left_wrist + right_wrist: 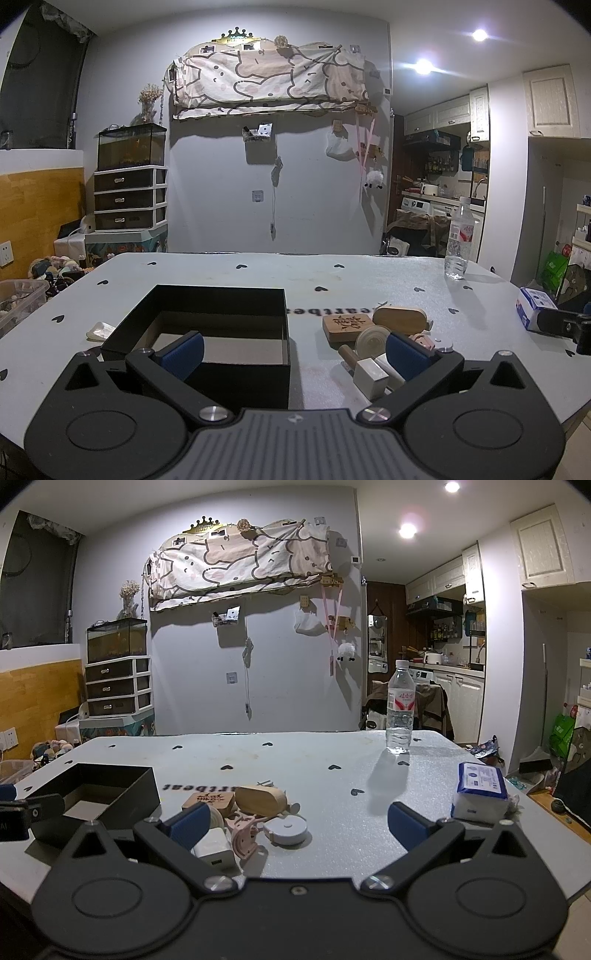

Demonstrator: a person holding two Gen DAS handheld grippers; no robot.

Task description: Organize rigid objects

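An open black box (207,325) with a bare cardboard floor sits on the table; it also shows at the left of the right wrist view (92,797). Right of it lies a pile of small objects: an engraved wooden block (345,325), an oval wooden case (400,319), a tape roll (371,338), a white adapter (371,374). The right wrist view shows the same wooden block (208,801), oval case (260,800), adapter (214,847), a pink piece (243,836) and a round white tape measure (286,829). My left gripper (295,356) is open, empty, over the box's right front corner. My right gripper (295,825) is open, empty, just right of the pile.
A water bottle (399,709) stands at the table's far right. A blue and white tissue pack (480,792) lies near the right edge. A small white object (100,329) lies left of the box. A drawer unit with a fish tank (129,181) stands beyond the table.
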